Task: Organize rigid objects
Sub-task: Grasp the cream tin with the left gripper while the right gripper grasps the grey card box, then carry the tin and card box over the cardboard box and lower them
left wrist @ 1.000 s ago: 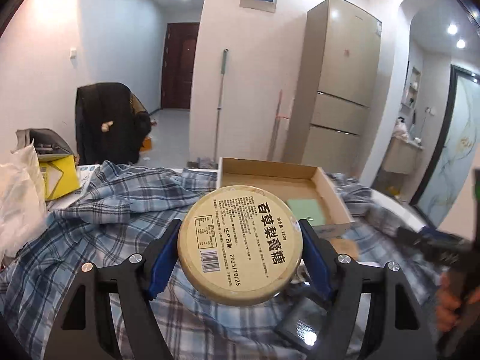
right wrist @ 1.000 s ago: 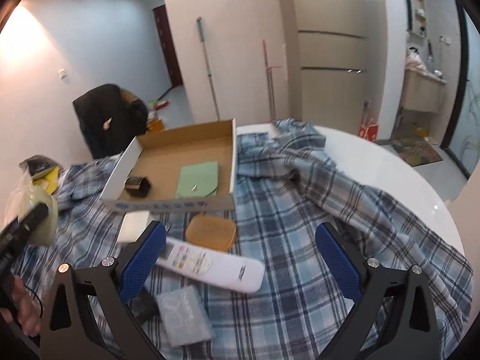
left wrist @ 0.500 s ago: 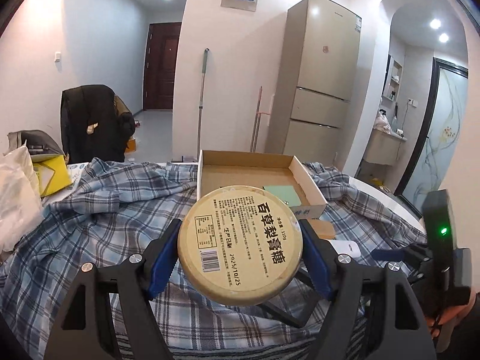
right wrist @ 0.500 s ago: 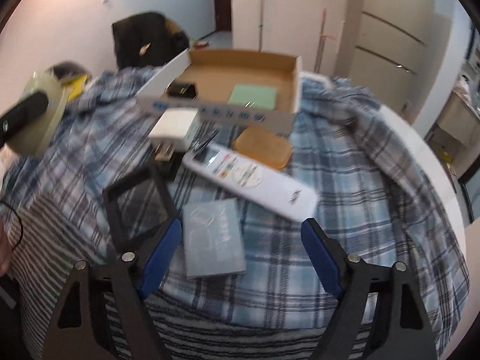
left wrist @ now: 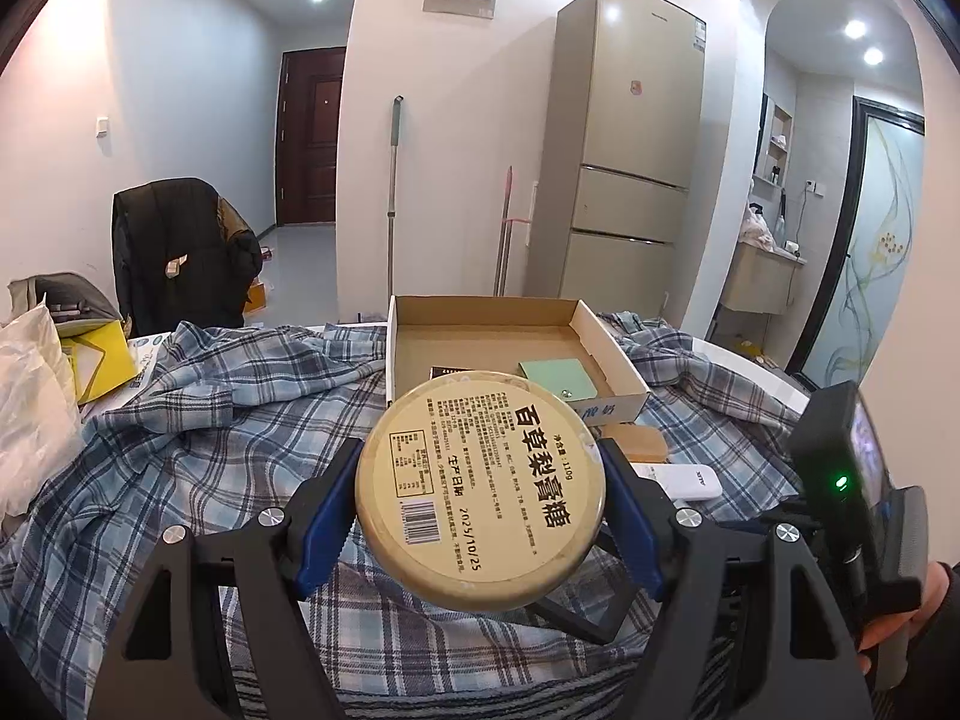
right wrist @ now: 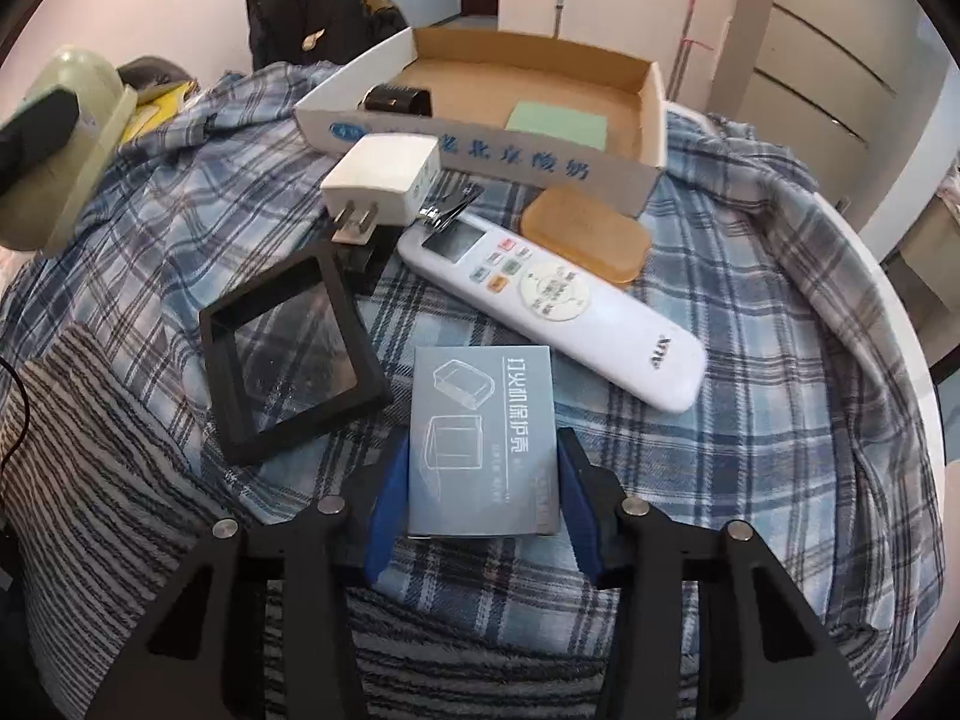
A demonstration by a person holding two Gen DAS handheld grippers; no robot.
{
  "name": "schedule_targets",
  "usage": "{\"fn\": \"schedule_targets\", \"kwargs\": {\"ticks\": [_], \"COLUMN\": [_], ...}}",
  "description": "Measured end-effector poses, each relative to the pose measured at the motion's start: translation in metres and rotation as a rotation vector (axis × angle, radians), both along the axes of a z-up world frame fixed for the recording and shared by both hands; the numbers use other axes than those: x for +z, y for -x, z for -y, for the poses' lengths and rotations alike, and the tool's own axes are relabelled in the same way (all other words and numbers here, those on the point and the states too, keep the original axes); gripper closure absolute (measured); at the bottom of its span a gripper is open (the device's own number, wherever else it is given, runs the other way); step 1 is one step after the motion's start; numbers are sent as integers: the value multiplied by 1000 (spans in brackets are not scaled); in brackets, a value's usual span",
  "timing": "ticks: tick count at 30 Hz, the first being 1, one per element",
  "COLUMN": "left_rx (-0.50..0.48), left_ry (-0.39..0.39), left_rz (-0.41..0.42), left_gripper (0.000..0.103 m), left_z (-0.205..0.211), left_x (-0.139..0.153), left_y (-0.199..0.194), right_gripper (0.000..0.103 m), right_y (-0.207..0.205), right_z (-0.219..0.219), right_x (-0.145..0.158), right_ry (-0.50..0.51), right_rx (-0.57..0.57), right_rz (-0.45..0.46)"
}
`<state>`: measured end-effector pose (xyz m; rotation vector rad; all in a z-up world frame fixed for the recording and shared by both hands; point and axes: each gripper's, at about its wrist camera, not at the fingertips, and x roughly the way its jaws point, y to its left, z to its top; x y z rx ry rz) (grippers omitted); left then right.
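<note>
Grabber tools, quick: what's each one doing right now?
Left tool: closed on the round tin, held up off the cloth.
Right tool: around the small grey box, pads at its sides; a firm grip cannot be told.

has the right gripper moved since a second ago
Yes. The right gripper has come down and forward over the table: the cardboard box now sits higher in its view, and its fingers flank the grey-blue packet, which was off to their left before.

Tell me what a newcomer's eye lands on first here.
The round tin clamped in the left gripper fills the left wrist view, its label facing the camera. In the right wrist view, the right gripper closes around a small grey box, with a white remote beyond it on the plaid cloth.
</note>
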<state>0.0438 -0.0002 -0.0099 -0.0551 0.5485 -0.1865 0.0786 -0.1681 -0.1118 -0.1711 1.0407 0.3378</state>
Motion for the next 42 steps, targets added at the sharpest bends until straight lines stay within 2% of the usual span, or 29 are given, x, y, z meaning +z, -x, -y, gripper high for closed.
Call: {"fn": "schedule_targets", "kwargs": {"ticks": [5, 10, 18, 22, 27, 32, 36, 38, 39, 41, 42], "left_rx": [-2, -2, -24, -47, -50, -24, 9, -22, -59, -69, -59], "left_ry": [-7, -75, -46, -32, -17, 26, 20, 68, 122, 177, 158], "left_rz": [-8, 4, -11, -38, -68, -169, -183, -223, -250, -235, -215], "left_gripper": [26, 26, 26, 26, 26, 26, 26, 26, 26, 26, 26], "left_z": [1, 4, -1, 2, 5, 7, 7, 6, 4, 0, 0], "left_x": [0, 6, 33, 41, 48, 36, 27, 20, 16, 10, 6], "left_y": [-1, -1, -18, -46, -100, -190, -241, -257, -265, -269, -269], "right_gripper": [57, 57, 57, 57, 57, 57, 57, 57, 57, 57, 57], "right_y": [-1, -3, -15, -29, -66, -128, -178, -198, -206, -216, -219], "right_z": [16, 27, 31, 30, 29, 13, 0, -5, -8, -12, -15], "right_x": [15, 34, 77, 97, 116, 130, 129, 126, 124, 117, 112], "right_ry": [-31, -41, -68, -74, -92, -101, -137, -118, -84, -69, -75], "right_rx": [-41, -80, -102, -122, -158, -215, -238, -277, -311, -370, -377], "right_rz": [19, 62, 163, 211, 239, 260, 228, 239, 267, 306, 304]}}
